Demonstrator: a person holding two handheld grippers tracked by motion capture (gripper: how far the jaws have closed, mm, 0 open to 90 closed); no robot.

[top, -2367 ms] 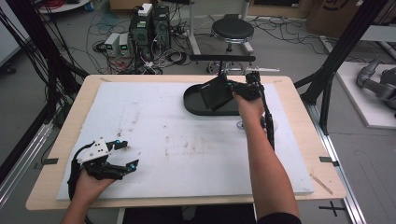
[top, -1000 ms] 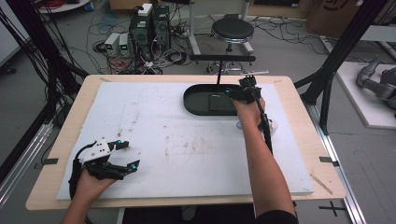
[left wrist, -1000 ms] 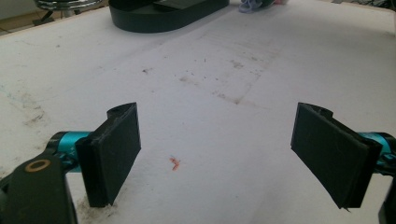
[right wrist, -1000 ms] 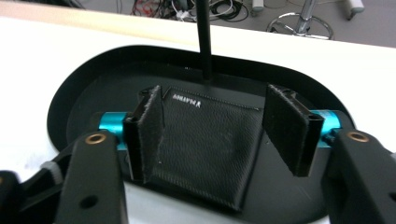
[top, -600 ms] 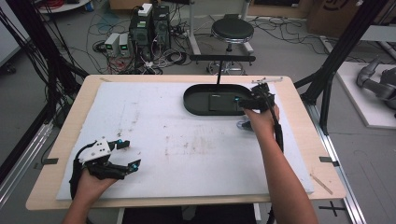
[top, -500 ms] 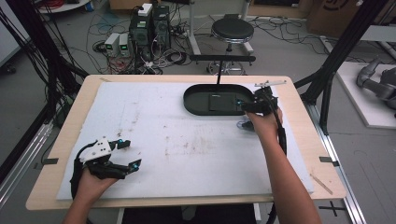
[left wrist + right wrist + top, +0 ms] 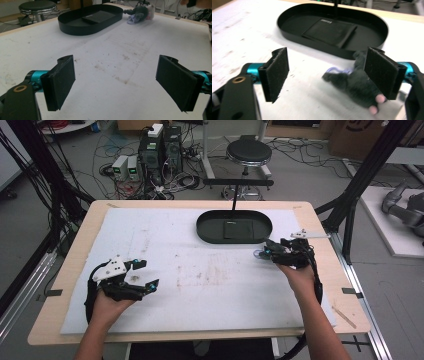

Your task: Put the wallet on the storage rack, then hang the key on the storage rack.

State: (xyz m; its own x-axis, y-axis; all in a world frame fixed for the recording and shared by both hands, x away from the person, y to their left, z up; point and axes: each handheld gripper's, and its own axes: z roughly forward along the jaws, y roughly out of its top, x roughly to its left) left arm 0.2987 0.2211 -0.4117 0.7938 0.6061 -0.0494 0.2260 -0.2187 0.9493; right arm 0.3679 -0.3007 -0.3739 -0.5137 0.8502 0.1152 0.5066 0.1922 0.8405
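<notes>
Left tool (image 7: 142, 274) released, jaws wide, low over the near-left of the white-covered tabletop (image 7: 210, 285), bare mat all round it. Right tool (image 7: 325, 71) also released, near the right edge; small grey plush toy (image 7: 358, 86) lies between its jaws, just beside the black oval tray (image 7: 207, 232) holding a flat black pouch (image 7: 329, 31)

Bare white mat (image 7: 210, 280) between both grippers; the black oval tray (image 7: 206, 231) at twelve o'clock and grey plush toy (image 7: 357, 86) obstruct.

The grey plush toy (image 7: 359, 91) is motion-blurred, its form unclear.
</notes>
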